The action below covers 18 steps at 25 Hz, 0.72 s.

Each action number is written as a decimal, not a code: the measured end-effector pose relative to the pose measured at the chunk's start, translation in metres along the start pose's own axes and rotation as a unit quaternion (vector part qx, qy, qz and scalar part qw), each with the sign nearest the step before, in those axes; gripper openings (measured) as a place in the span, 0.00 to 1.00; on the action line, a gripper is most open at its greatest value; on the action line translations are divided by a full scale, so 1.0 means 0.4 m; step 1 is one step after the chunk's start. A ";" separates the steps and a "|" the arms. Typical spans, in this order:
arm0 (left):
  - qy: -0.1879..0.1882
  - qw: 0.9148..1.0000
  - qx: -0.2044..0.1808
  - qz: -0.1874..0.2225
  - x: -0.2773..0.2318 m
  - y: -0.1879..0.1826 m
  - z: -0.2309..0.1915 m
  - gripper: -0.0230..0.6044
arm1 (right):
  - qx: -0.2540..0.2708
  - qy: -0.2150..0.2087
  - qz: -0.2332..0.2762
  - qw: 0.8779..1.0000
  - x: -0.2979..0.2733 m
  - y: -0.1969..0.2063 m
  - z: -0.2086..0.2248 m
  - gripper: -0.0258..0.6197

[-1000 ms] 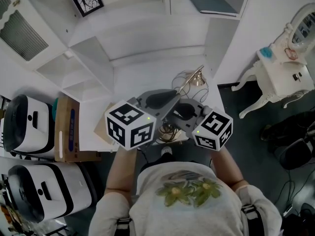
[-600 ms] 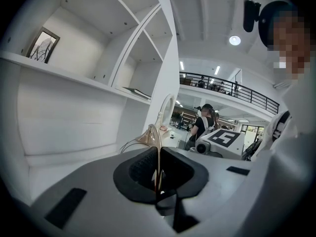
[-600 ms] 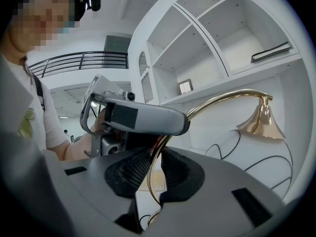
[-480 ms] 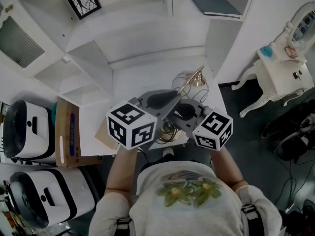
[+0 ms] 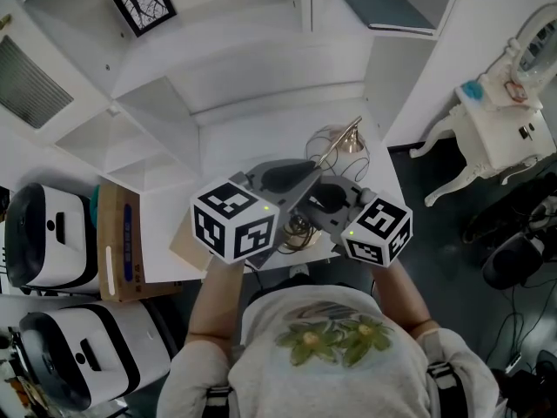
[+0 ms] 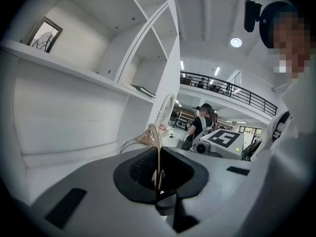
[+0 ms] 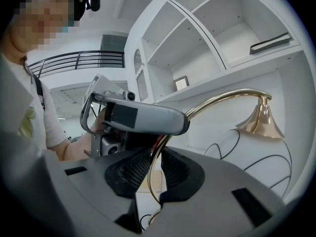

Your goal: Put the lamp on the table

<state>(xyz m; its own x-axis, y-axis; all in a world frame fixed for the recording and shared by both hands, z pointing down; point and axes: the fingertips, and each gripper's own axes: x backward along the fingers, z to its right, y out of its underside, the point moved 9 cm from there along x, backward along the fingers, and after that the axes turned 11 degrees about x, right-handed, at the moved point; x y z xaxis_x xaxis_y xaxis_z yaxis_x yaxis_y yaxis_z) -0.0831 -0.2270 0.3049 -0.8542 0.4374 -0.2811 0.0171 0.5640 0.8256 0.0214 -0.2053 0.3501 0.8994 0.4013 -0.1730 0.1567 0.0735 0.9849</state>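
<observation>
White tabletop [image 5: 252, 142] lies beneath the brass lamp [image 5: 350, 141], its thin stem clamped by left gripper [image 6: 158, 174] and right gripper [image 7: 154, 169] alike; only the right gripper view shows its arched neck whole.

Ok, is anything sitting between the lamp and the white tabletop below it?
Nothing visible does. Only the lamp's own black cord loops on the tabletop beside its shade; the cardboard box lies off to the left. Directly under the lamp is hidden.

mock-home studio hall: white shelves [image 5: 252, 24], mezzanine [image 6: 236, 92]
</observation>
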 end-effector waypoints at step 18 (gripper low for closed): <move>0.008 1.000 0.007 -0.015 -0.039 -0.021 -0.096 0.13 | -0.015 0.012 -0.015 1.000 -0.060 0.026 0.072 0.16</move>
<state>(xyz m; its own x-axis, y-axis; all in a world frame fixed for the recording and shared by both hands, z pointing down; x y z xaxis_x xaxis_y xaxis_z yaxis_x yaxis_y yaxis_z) -0.0899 -0.2655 0.3210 -0.8631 0.4079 -0.2979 -0.0026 0.5863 0.8101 0.0131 -0.2405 0.3647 0.8843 0.4204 -0.2033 0.1708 0.1140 0.9787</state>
